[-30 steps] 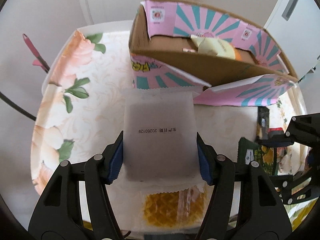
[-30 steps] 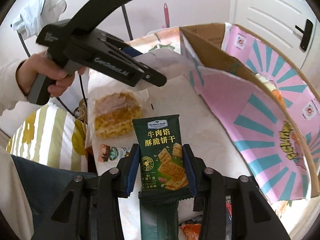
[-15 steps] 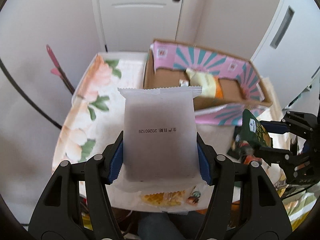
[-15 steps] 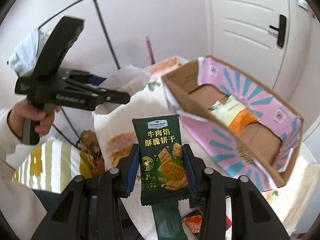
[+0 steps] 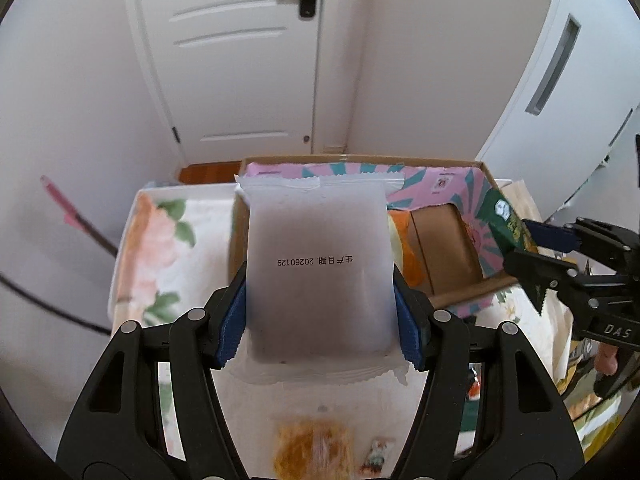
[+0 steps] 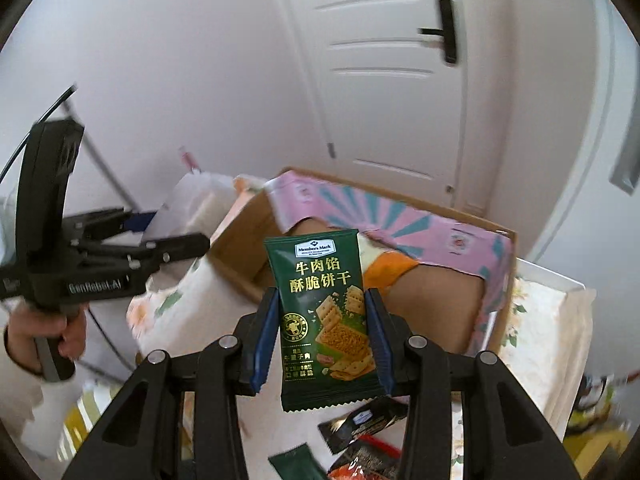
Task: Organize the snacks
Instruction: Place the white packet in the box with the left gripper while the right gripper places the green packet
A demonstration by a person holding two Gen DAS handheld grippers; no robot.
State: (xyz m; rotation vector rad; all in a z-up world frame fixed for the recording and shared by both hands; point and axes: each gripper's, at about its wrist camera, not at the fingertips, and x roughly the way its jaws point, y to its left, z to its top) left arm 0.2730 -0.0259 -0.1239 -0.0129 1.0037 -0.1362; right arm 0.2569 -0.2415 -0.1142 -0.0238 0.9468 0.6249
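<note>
A frosted white packet (image 5: pixel 318 268) is being gripped by the left gripper (image 5: pixel 320 312), hiding part of the pink box (image 5: pixel 452 236) (contents partly hidden). A green cracker packet (image 6: pixel 326 316) is being clamped between the right gripper (image 6: pixel 322 336) fingers above the box.

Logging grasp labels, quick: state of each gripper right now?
Left gripper: closed on the frosted white snack packet.
Right gripper: closed on the green cracker packet.

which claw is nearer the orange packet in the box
Hard to call. The right claw hangs just before the orange packet; the left claw is similarly close.
</note>
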